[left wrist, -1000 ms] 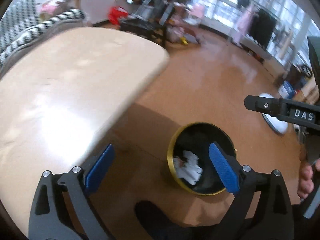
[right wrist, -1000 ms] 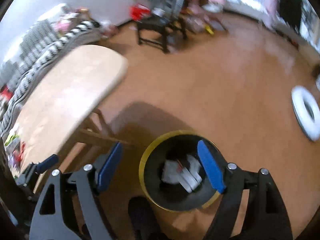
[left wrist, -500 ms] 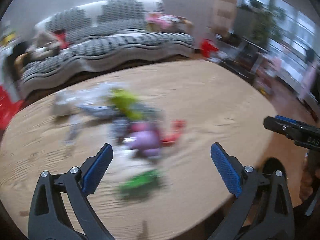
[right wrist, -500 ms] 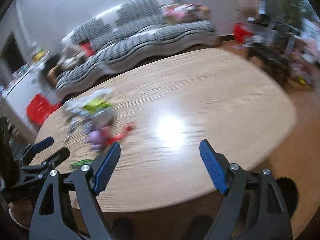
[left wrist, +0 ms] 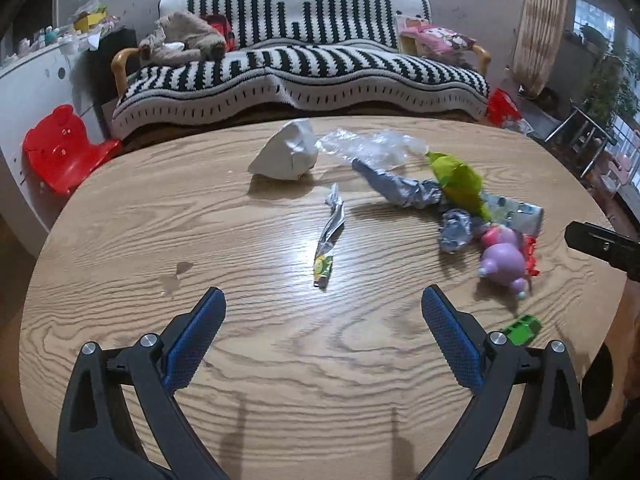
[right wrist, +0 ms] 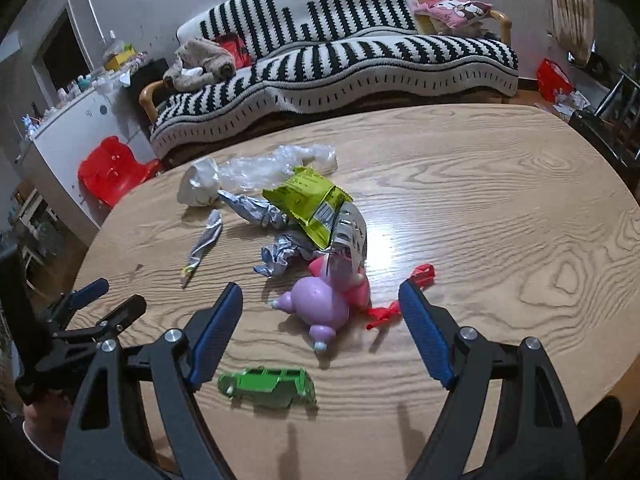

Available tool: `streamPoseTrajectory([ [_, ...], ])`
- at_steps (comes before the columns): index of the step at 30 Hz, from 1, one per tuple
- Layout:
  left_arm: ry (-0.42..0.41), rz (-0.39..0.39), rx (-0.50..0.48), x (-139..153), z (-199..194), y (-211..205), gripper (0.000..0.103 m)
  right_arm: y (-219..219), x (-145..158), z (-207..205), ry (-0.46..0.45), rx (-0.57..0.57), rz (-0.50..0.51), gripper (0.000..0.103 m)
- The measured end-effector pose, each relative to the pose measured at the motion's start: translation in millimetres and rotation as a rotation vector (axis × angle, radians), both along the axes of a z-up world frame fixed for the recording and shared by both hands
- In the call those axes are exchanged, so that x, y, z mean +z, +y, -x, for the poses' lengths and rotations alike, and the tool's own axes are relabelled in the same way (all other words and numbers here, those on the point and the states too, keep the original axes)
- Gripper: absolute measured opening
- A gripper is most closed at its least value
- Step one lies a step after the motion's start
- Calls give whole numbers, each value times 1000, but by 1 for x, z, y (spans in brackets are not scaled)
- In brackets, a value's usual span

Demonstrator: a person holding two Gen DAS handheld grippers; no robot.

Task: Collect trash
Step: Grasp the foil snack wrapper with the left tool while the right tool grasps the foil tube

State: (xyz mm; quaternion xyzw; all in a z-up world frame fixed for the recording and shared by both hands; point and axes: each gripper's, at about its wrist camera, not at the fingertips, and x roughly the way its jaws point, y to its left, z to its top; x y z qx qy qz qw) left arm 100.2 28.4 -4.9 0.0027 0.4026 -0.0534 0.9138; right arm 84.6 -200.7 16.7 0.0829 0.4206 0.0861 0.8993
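Both claws released and empty, left claw (left wrist: 322, 330) and right claw (right wrist: 320, 334); wrappers (right wrist: 310, 204) still litter desk (right wrist: 500, 208) at 12 o'clock.

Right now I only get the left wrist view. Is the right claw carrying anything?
Observer: No. The right claw is open and empty, over the table.
Operator: What is the green thing half hidden by my left claw?
Observer: A green toy bus. The right wrist view shows all of it, lying apart from the litter.
Operator: And the red bits behind the purple toy?
Observer: A thin red scrap, stretched out on the table beside the purple toy, on its far side from you.
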Motion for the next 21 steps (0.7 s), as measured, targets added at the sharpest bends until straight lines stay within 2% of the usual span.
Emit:
streamPoseTrajectory([
  [3,10,-3,5,-6,-7,-3,95,3,-7,-10,5,6,18,76],
  [12,63,-88,-8,-36,-52,-20,95,12,-20,-46,27,11,79,70],
  [18,96,-53,10,-52,-76,-18,95,-1,-39,-73,81,-19,90,58],
  [21,107,-37,-3,-56,-84,-21,86,-8,-51,-85,119,-18,64,49],
])
